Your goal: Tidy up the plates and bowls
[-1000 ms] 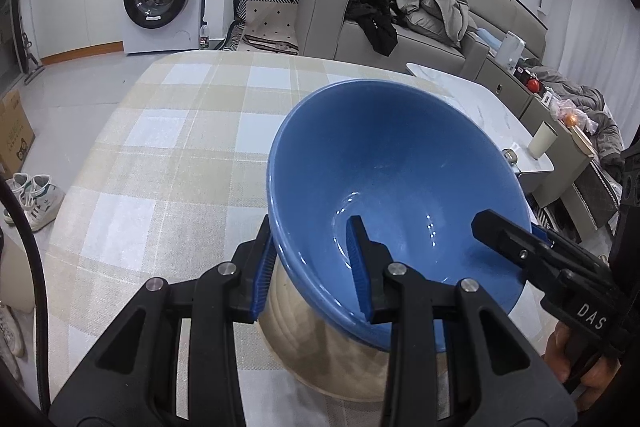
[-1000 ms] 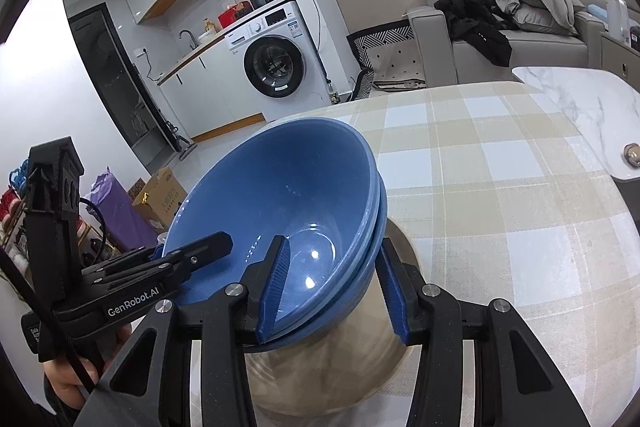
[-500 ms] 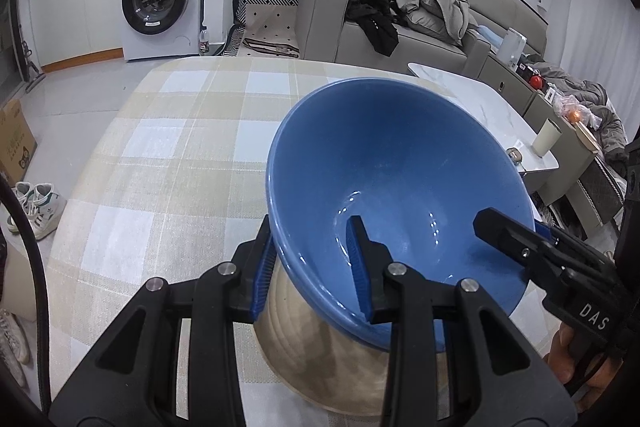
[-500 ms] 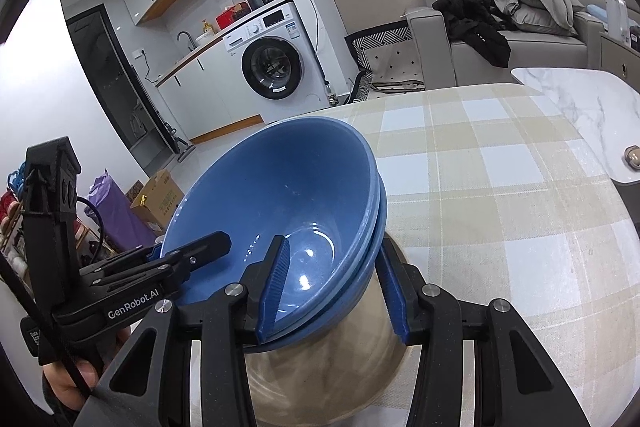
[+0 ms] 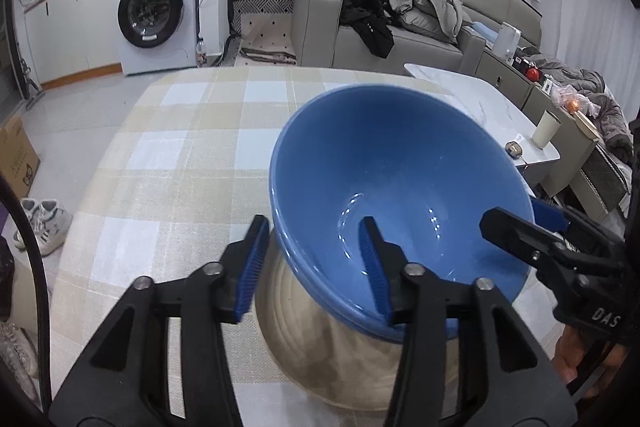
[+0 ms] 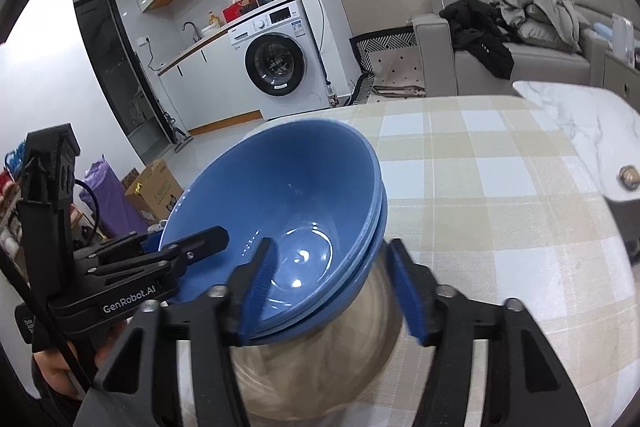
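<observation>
Two blue bowls (image 5: 400, 179) are nested one in the other and sit in a beige bowl (image 5: 344, 359) on the checked tablecloth. My left gripper (image 5: 312, 263) straddles the near left rim of the blue bowls, one finger inside and one outside, with gaps at the rim. My right gripper (image 6: 332, 287) straddles the opposite rim (image 6: 368, 227) the same way, jaws apart. The blue bowls (image 6: 280, 203) tilt between the two grippers. Each gripper shows in the other's view, the right one (image 5: 532, 231) at the far rim, the left one (image 6: 176, 251) at the left rim.
The table (image 5: 180, 155) carries a beige and white checked cloth. A white marble side table (image 5: 500, 115) with a cup stands to the right. A washing machine (image 5: 156, 15), a grey sofa with clothes (image 5: 400, 23), a cardboard box and shoes lie beyond the table.
Both grippers have opened a little at the blue bowls' rim. The bowls have settled slightly lower over the beige bowl; the views have shifted slightly.
</observation>
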### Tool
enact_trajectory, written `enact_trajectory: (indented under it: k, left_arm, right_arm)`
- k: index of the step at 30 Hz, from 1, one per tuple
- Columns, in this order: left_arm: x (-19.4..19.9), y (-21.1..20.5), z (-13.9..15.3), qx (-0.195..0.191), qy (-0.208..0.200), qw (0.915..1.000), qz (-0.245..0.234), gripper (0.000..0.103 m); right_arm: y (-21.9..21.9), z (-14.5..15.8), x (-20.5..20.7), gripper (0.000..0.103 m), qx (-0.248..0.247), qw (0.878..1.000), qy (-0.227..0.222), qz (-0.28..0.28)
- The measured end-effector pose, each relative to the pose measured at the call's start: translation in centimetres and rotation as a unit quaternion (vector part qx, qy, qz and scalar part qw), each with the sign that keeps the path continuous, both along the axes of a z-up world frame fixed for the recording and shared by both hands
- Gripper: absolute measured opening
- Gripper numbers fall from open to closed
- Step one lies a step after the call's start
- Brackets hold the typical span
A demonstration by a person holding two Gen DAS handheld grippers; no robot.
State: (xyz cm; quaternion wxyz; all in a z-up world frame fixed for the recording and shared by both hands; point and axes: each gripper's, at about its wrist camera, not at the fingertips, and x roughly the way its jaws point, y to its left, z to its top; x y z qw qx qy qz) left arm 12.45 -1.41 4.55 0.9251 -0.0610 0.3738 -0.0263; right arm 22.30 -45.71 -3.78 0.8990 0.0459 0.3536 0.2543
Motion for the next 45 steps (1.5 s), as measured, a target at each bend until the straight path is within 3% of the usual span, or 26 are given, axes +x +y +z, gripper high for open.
enact_trajectory:
  k: [2,4,6,7,8,13,24,35,45]
  left_arm:
    - [-0.7,0.3,0.6,-0.002,-0.018,0.9998,-0.005,0.071]
    - [-1.7,0.4,1.2,0.004,-0.037,0.9993,-0.006,0.087]
    - [-2.6,0.7,1.7,0.013,-0.055,0.9983,-0.012,0.090]
    - [-3.1,0.8,1.9,0.015,-0.061,0.9979,-0.016,0.099]
    - [-3.6,1.0,2.2,0.016,-0.069,0.9973,-0.018,0.102]
    - [-6.2,2.0,2.7,0.027,-0.100,0.9941,-0.029,0.102]
    - [-10.1,4.6,-1.0,0.016,-0.114,0.9924,-0.042,0.102]
    - [-10.9,5.0,-3.8,0.022,-0.135,0.9892,-0.052,0.102]
    - [-11.1,5.2,-4.4,0.006,-0.151,0.9865,-0.064,0.102]
  right_arm:
    - [-0.2,0.5,-0.4,0.084,0.003,1.000,-0.014,0.007]
    - [-0.4,0.9,-0.7,0.089,0.004,1.000,-0.023,0.012]
    - [-0.6,1.3,-0.9,0.095,-0.002,0.999,-0.032,0.016]
    - [-0.8,1.4,-1.1,0.100,-0.003,0.999,-0.039,0.016]
    - [-1.0,1.6,-1.3,0.102,-0.002,0.999,-0.048,0.014]
    - [-2.3,1.9,-2.2,0.103,0.010,0.996,-0.081,0.034]
    - [-5.3,-0.6,-4.3,0.103,0.021,0.991,-0.117,0.055]
    - [-5.1,-2.8,-6.4,0.103,0.006,0.986,-0.146,0.074]
    - [-4.9,-3.2,-8.1,0.103,0.010,0.978,-0.187,0.088]
